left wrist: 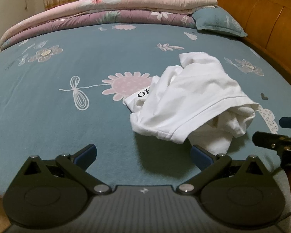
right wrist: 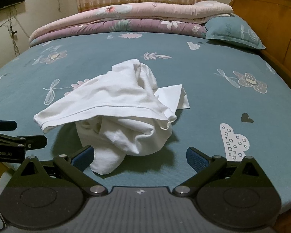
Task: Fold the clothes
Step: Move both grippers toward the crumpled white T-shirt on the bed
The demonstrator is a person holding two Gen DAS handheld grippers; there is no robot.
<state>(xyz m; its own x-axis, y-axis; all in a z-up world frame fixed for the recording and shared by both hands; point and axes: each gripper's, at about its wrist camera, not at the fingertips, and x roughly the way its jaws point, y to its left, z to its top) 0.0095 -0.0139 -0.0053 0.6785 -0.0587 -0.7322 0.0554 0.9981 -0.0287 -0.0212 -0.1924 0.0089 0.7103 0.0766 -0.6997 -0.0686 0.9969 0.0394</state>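
Observation:
A crumpled white garment (left wrist: 192,101) lies in a heap on the teal flowered bedsheet (left wrist: 67,116), black letters showing on a fold at its left. In the right wrist view the same white garment (right wrist: 116,108) sits just ahead, a rolled part hanging toward the near edge. My left gripper (left wrist: 143,155) is open, low over the sheet, with the heap ahead to its right; cloth touches its right finger. My right gripper (right wrist: 138,157) is open too, its left finger beside the rolled cloth. Each gripper shows at the side of the other's view.
Folded pink and purple quilts (right wrist: 126,19) lie across the far side of the bed. A teal pillow (right wrist: 234,33) rests at the far right by the wooden headboard (right wrist: 271,19). A curtain hangs behind. Bare sheet (right wrist: 213,101) lies to the right of the heap.

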